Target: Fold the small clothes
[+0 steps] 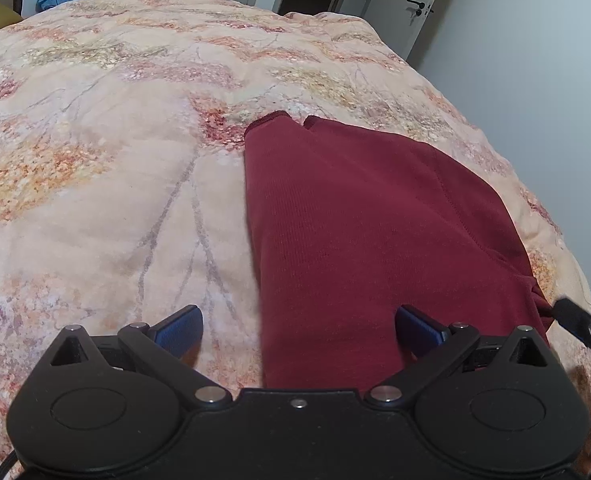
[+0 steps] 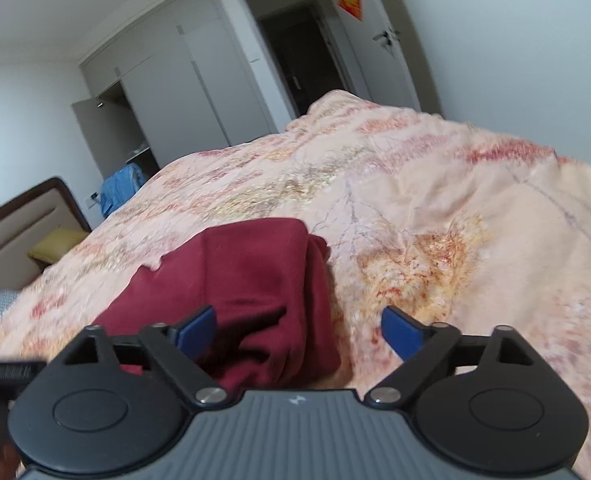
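Note:
A dark red garment (image 1: 355, 216) lies folded flat on the floral bedspread (image 1: 95, 160). My left gripper (image 1: 298, 330) is open and empty, its jaws straddling the garment's near left edge. In the right wrist view the same garment (image 2: 255, 280) lies bunched, with a thick fold at its right side. My right gripper (image 2: 298, 330) is open and empty, above the garment's near right edge. Part of the right gripper (image 1: 587, 330) shows at the garment's right corner in the left wrist view.
The bedspread (image 2: 455, 220) covers the whole bed. A blue cloth (image 2: 119, 190) and a yellow pillow (image 2: 57, 242) lie near the headboard (image 2: 19, 224). Grey wardrobes (image 2: 175, 92) and an open doorway (image 2: 303, 52) stand beyond the bed.

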The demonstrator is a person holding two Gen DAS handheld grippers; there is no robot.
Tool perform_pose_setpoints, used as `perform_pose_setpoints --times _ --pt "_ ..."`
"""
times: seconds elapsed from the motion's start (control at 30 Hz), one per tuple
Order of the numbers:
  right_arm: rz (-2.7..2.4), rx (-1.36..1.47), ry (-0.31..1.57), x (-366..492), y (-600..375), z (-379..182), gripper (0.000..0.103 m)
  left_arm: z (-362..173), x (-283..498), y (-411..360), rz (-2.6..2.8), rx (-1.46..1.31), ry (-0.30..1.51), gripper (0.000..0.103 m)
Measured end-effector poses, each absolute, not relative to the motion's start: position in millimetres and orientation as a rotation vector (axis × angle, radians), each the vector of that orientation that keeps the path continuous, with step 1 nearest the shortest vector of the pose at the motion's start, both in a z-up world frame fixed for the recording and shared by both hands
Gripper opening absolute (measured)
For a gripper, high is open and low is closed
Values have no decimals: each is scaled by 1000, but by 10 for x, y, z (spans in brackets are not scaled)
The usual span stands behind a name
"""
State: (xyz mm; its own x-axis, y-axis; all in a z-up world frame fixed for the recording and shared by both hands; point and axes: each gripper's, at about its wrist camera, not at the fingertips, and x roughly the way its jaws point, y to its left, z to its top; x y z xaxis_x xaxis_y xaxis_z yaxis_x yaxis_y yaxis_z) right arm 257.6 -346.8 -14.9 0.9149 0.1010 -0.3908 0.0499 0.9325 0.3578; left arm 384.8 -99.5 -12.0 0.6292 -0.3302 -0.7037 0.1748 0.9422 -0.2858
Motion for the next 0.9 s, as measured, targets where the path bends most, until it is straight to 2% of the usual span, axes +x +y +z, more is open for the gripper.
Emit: perform_pose_setpoints --times 0.1,0.5,0.9 --pt "79 324 416 2433 -3333 -123 103 -110 3846 -998 -290 -194 842 102" --pt "120 252 517 2423 -3002 -283 103 -68 3804 -992 -283 -187 842 102" --pt "-28 263 532 2331 -3207 -447 103 -124 3734 -979 -283 -195 856 102"
